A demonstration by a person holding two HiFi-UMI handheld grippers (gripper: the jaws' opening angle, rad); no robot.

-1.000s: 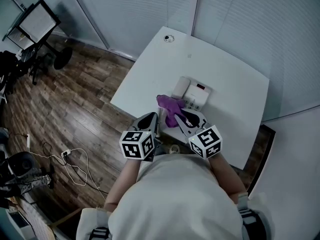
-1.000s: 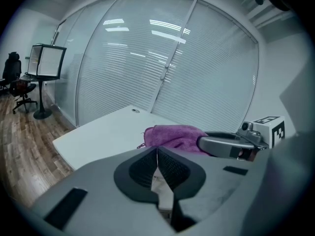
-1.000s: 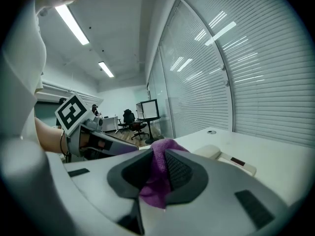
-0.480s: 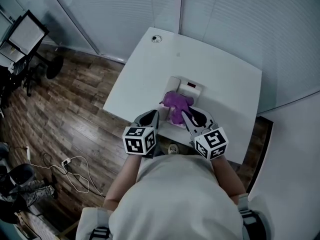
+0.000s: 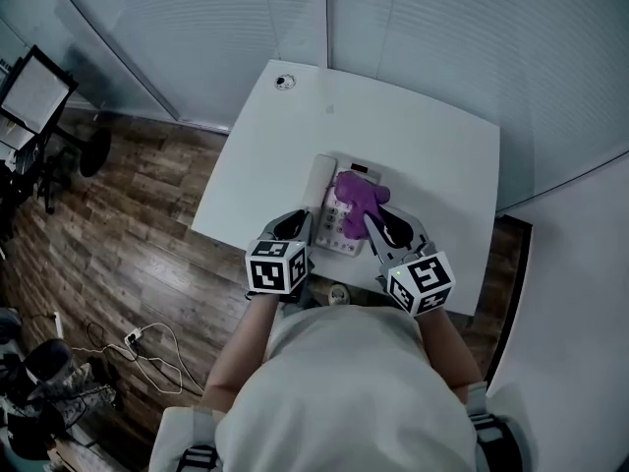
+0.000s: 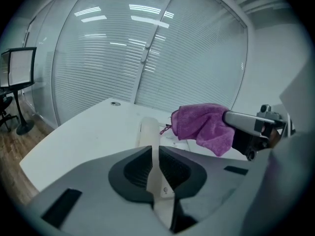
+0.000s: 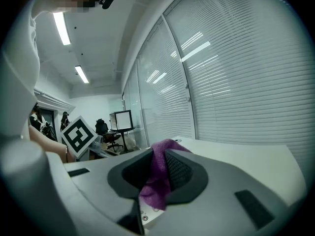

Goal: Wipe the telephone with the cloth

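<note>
A white telephone [image 5: 334,226] lies on the white table [image 5: 432,165], its handset [image 5: 321,179] along its left side. A purple cloth [image 5: 360,196] hangs bunched over the phone's far right part, and my right gripper [image 5: 367,220] is shut on it. In the right gripper view the cloth [image 7: 158,178] fills the jaws, with the keypad [image 7: 147,214] just below. My left gripper [image 5: 307,224] is shut and empty at the phone's near left edge. In the left gripper view the handset [image 6: 147,131] lies straight ahead, with the cloth [image 6: 204,126] to its right.
A small round disc [image 5: 285,82] sits at the table's far left corner. Glass walls with blinds [image 5: 423,28] close off the far side. To the left is wooden floor with cables [image 5: 147,347] and a light panel on a stand [image 5: 34,87].
My right gripper has carried the cloth from the phone's near left side across to its far right part. The left gripper has closed in beside the phone's near left edge.
</note>
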